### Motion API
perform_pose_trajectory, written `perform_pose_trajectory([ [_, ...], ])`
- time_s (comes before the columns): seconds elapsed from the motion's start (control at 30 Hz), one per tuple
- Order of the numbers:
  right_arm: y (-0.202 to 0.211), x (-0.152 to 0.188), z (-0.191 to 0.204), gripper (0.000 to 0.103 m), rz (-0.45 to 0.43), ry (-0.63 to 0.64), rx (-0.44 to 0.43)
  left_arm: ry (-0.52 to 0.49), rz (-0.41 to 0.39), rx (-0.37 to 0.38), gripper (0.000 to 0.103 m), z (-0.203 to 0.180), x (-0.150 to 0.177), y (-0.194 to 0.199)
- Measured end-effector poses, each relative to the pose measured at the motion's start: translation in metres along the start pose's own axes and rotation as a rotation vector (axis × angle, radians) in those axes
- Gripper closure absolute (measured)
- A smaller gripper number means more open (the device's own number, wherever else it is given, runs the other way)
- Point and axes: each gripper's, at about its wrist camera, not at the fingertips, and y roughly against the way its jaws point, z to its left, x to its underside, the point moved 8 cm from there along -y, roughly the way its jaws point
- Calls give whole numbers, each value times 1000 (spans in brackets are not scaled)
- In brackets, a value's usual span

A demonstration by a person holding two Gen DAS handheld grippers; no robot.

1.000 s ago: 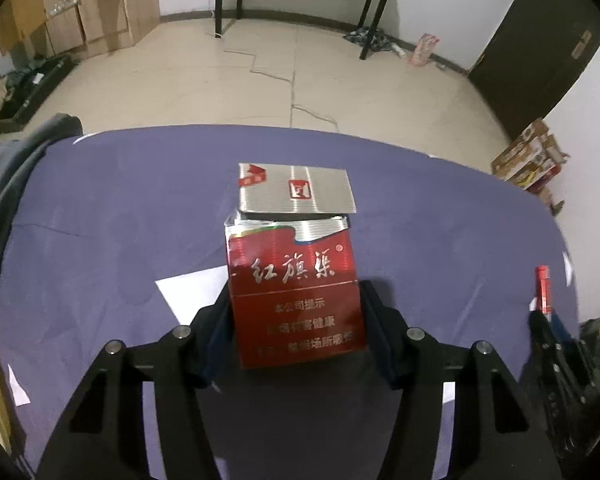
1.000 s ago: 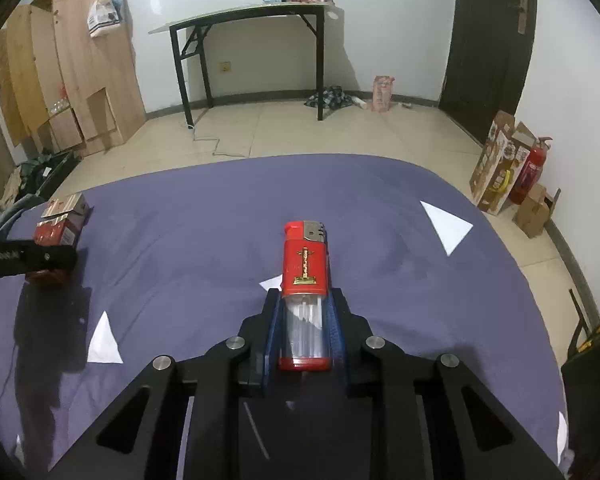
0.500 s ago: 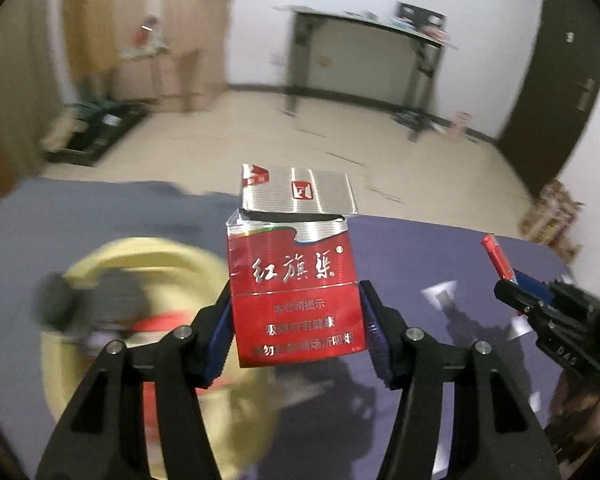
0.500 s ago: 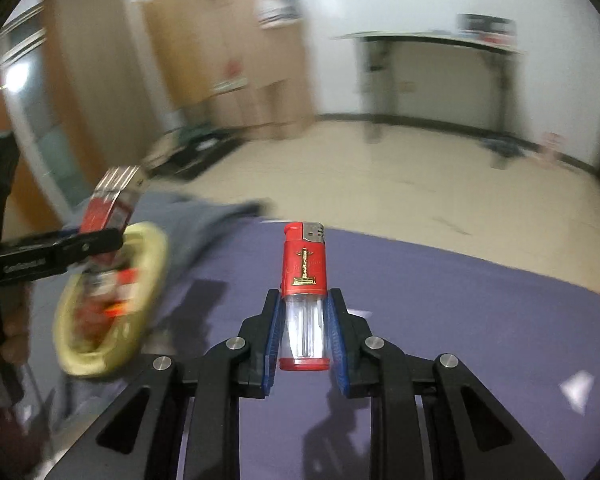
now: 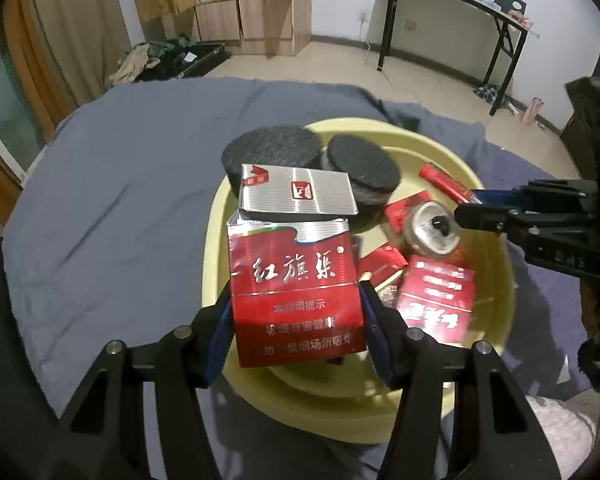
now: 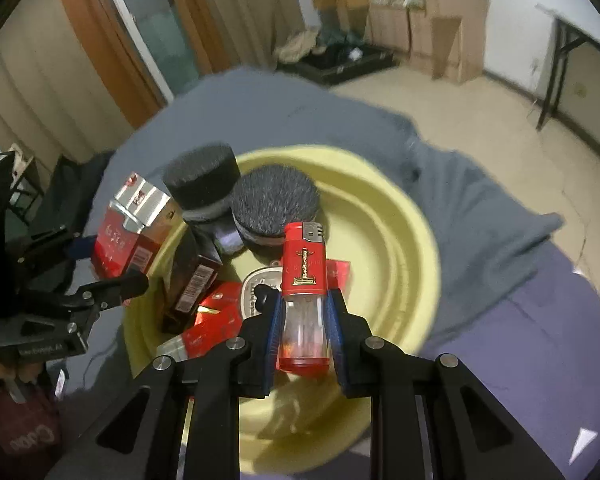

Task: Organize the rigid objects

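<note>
You hold a red cigarette pack, its silver lid flipped open, clamped between the left gripper fingers, and a red lighter pinched upright between the right gripper fingers, which are nearly closed on its clear body. Both items hang over the yellow basin that sits on the purple-grey cloth of the table.

The step in hand looks like the drop into the basin. The basin already carries two black round pads, a silver can and several red packs, so aim each item at a bare patch: the lighter has free yellow floor right below and beyond it, while the pack is better released toward the near side, clear of the can. Lower each before you open, so nothing bounces off the pile or over the rim. Keep the two grippers apart as they release; in the left view the right one reaches in close from the side.

The basin's near rim is hidden behind the grippers in both views, the right view is blurred at the basin's edges, and what lies under the pile cannot be made out.
</note>
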Motion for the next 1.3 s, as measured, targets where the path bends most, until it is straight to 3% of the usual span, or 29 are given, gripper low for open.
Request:
perform_pose_trajectory([
  [0.1,-17,-23,0,81,-5,-26,-4,38,16,43,44,3,0,-14],
  [0.37,-26,-28,9,80,14,-10,-38,30,12,104,42,-1,-2,-31],
  [0.4,-22,-29,10,80,15,1,-32,26,10,103,35,-2,-2,-30],
  [0.43,-19,-29,12,79,16,11,-29,24,9,104,22,-1,-1,-30],
  [0.47,-19,-30,14,78,15,19,-29,23,3,104,17,-1,-1,-28],
  [0.6,-5,-33,16,49,-34,19,-45,44,-65,137,3,-1,0,-11],
  [0.67,10,-34,16,43,-83,18,-62,71,-91,153,0,-2,2,-1],
  [0.73,25,-32,13,18,-130,27,-66,106,-134,144,0,-2,5,10],
  [0.8,40,-26,8,0,-178,39,-61,137,-166,135,0,-5,14,19],
  [0.97,54,17,-13,0,-181,103,8,93,-208,93,0,-29,64,34],
  [1.07,45,58,-25,0,-110,163,46,50,-150,71,0,-43,104,27],
  [1.23,14,98,-28,0,-32,224,77,81,-104,53,0,-57,123,7],
  [1.3,2,99,-27,0,-24,248,93,78,-89,37,0,-61,125,-6],
])
